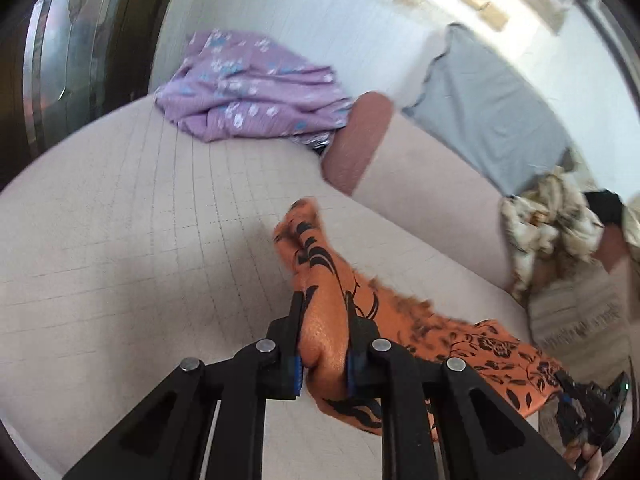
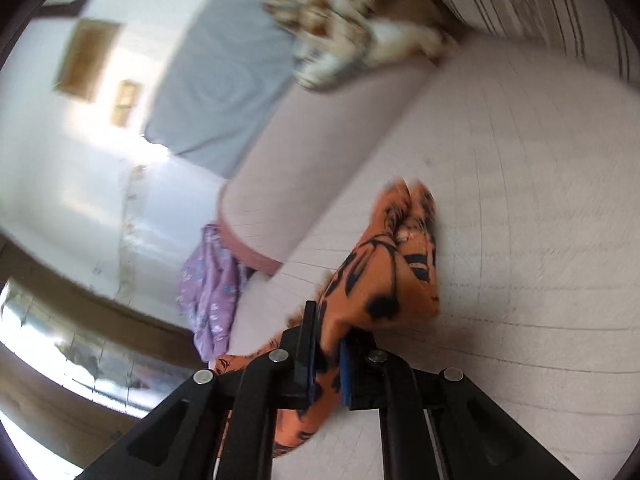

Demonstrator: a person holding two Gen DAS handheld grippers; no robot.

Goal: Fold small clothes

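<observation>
Both grippers, left gripper [image 1: 323, 300] and right gripper [image 2: 329, 322], have fingers clamped on one orange garment [image 1: 472, 344] over the bed [image 1: 120, 240]. One purple garment [image 1: 248, 88] lies at the bed's far edge, one cream garment [image 1: 548, 228] at another edge

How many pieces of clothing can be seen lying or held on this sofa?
3. The orange garment is held by both grippers on the seat; the purple garment lies at the far seat end; the cream patterned one is on the backrest. Others may be hidden.

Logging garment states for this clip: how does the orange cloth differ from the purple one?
The orange cloth has black leafy print; the purple cloth has pale flowers. Orange is pinched by the left gripper and right gripper; purple lies untouched, crumpled, farther back. Both rest on the sofa.
</observation>
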